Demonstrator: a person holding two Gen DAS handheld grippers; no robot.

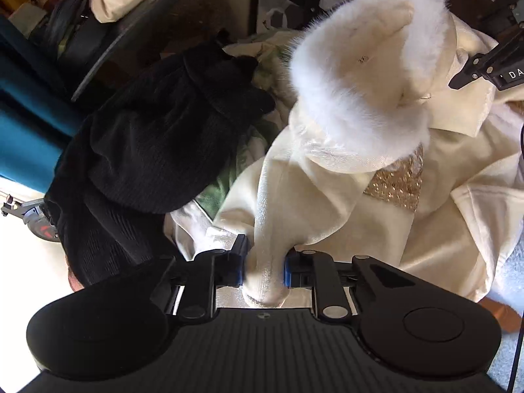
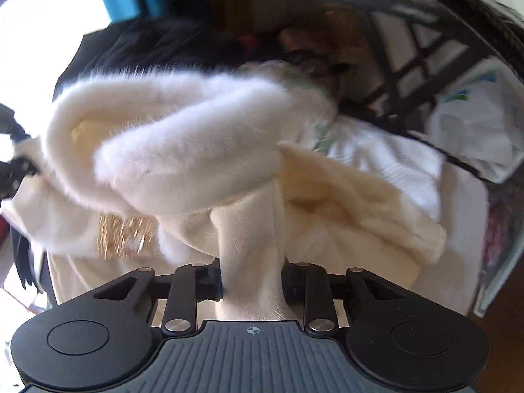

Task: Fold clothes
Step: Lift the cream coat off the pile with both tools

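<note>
Two grippers, we note, each clamped on cream cloth: left gripper (image 1: 263, 262) and right gripper (image 2: 252, 281) pinch the cream hooded garment (image 1: 327, 196), its fur-trimmed hood (image 1: 360, 82) pointing away, beside a black garment (image 1: 157, 150).

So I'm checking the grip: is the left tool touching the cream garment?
Touching. The left wrist view shows the left tool with both fingers pinched on a bunched fold of the cream garment.
</note>
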